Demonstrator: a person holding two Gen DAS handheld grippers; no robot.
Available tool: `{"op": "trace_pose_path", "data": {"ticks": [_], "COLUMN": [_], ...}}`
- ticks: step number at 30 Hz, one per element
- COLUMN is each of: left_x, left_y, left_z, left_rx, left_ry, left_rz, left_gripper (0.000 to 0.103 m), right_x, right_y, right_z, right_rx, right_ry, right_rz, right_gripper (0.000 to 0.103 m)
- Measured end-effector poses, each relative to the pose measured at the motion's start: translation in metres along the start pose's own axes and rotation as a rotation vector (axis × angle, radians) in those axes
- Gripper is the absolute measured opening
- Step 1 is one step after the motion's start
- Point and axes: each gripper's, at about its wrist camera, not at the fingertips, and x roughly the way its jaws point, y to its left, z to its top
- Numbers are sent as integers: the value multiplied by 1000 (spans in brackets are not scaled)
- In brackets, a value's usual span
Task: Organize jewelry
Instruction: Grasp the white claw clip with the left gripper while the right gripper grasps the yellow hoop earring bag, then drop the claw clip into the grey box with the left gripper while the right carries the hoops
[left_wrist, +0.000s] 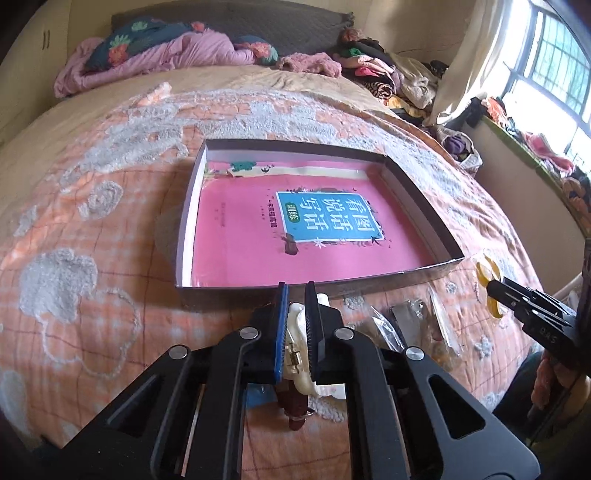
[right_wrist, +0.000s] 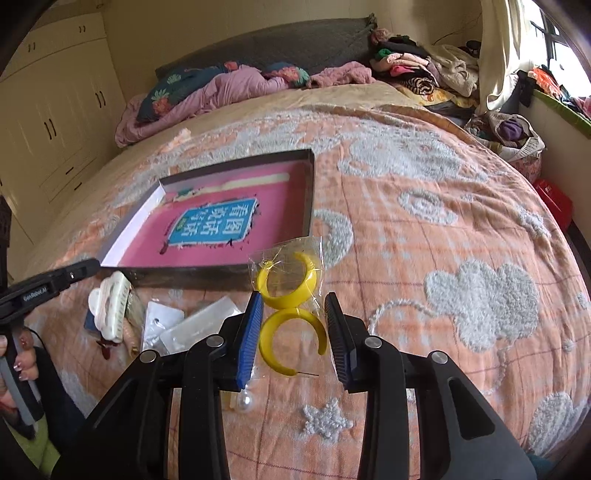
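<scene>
A shallow dark box (left_wrist: 417, 206) with a pink book (left_wrist: 258, 240) inside lies on the bed; it also shows in the right wrist view (right_wrist: 308, 188). My left gripper (left_wrist: 297, 299) is shut on a cream hair claw clip (left_wrist: 301, 321), just short of the box's near wall; the clip also shows in the right wrist view (right_wrist: 110, 306). My right gripper (right_wrist: 293, 317) is open, its jaws on either side of a pair of yellow hoop earrings (right_wrist: 291, 325) in a clear bag (right_wrist: 288, 266). The earrings also show in the left wrist view (left_wrist: 487, 280).
Several small clear packets (right_wrist: 184, 325) and a pearl earring (right_wrist: 245, 400) lie on the orange bedspread (right_wrist: 424, 240) near the box. Pillows, a pink quilt (right_wrist: 207, 96) and piled clothes (right_wrist: 417, 70) sit at the bed's head. A window (left_wrist: 554, 74) is on the right.
</scene>
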Motion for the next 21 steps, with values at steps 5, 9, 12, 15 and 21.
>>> {"op": "trace_pose_path", "data": {"ticks": [5, 9, 12, 15, 21], "left_x": [-7, 4, 18, 28, 7], "left_y": [1, -5, -11, -12, -8], "left_z": [-9, -19, -24, -29, -23], "left_rx": [18, 29, 56, 67, 77], "left_ry": [25, 78, 118, 134, 64], "left_rz": [-36, -52, -8, 10, 25], "left_gripper": [61, 61, 61, 43, 42], "right_x": [-3, -1, 0, 0, 4], "right_y": [3, 7, 9, 12, 17], "right_z": [5, 8, 12, 18, 35], "right_rx": [0, -3, -3, -11, -21], "right_ry": [-19, -24, -33, -44, -66], "right_rz": [15, 23, 26, 32, 48], "right_gripper": [33, 33, 33, 33, 33]}}
